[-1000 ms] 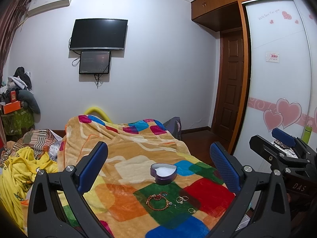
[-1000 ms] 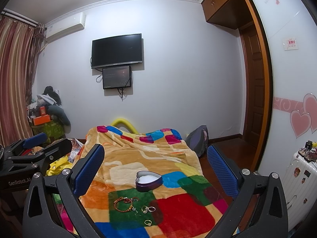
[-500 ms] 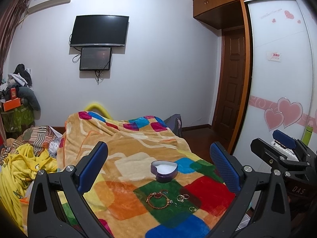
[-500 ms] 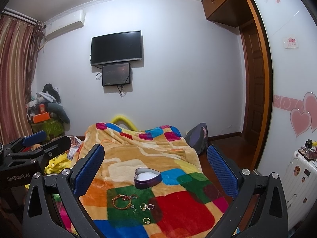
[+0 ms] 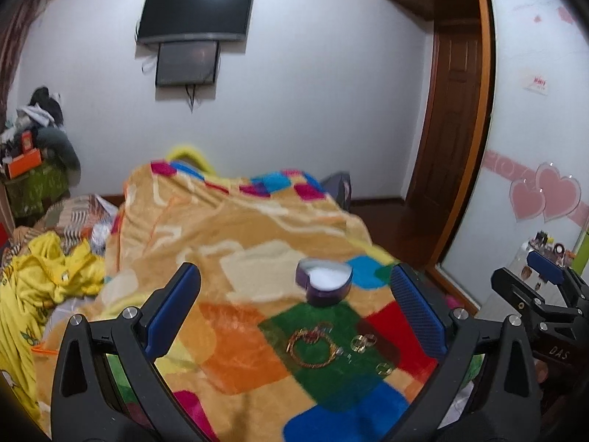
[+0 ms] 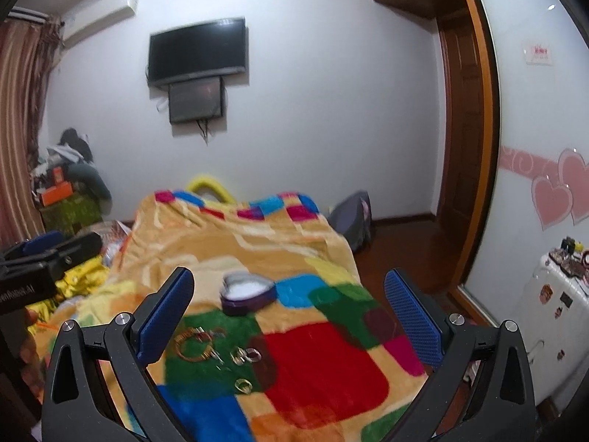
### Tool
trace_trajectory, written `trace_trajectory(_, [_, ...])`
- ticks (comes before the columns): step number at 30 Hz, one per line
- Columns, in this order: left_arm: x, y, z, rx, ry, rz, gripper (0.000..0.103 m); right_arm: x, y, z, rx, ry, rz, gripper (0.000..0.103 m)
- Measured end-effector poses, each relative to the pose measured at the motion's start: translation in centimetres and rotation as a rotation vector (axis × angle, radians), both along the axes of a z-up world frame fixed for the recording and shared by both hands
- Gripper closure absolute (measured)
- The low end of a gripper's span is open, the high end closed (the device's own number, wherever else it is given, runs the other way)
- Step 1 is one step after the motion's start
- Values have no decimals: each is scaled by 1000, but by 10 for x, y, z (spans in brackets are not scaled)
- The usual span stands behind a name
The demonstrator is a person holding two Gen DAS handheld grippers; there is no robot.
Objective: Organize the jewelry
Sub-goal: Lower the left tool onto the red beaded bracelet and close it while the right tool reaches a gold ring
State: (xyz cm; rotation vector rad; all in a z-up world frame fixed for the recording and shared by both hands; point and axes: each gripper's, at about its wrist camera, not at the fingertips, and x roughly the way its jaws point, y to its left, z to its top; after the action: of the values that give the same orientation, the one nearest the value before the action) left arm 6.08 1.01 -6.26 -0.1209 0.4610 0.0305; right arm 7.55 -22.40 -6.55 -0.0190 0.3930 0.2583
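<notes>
Left wrist view: the left gripper (image 5: 296,307) is spread wide and holds nothing, raised over a patchwork blanket (image 5: 235,235). Ahead of it, nearer its right finger, sits a purple heart-shaped box (image 5: 324,286), lid off, showing only a white lining. Closer in, on a green patch, lie a gold bracelet (image 5: 312,342), a pair of rings (image 5: 362,341) and, apart, a single ring (image 5: 384,368). Right wrist view: the right gripper (image 6: 289,311) is likewise wide and empty. The heart-shaped box (image 6: 247,294) lies ahead toward its left finger; bracelet (image 6: 197,342), paired rings (image 6: 246,354) and single ring (image 6: 243,385) rest nearer, all outside the box.
</notes>
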Motion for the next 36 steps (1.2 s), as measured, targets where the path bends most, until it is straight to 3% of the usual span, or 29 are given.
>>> trace_trajectory(6, [22, 6, -37, 22, 120, 10, 0, 20, -4, -36, -59, 141, 0, 0])
trace_trajectory(9, [30, 4, -55, 68, 173, -2, 0, 26, -3, -54, -65, 218, 33, 0])
trace_trajectory(12, [38, 3, -72, 63, 244, -39, 0, 30, -2, -67, -55, 276, 80, 3])
trace_trajectory(17, [52, 3, -90, 19, 337, -85, 0, 37, 11, -91, -48, 373, 172, 21])
trace_trajectory(24, [66, 3, -106, 16, 398, -123, 0, 43, 25, -111, -52, 450, 254, 37])
trace_trajectory(27, [72, 4, -110, 8, 407, -146, 12, 45, 29, -116, -58, 469, 275, 44])
trace_trajectory(29, [79, 2, -114, 0, 439, -168, 26, 46, 31, -119, -59, 482, 287, 51])
trace_trajectory(36, [93, -5, -133, 25, 528, -213, 58, 49, 36, -124, -55, 498, 312, 61])
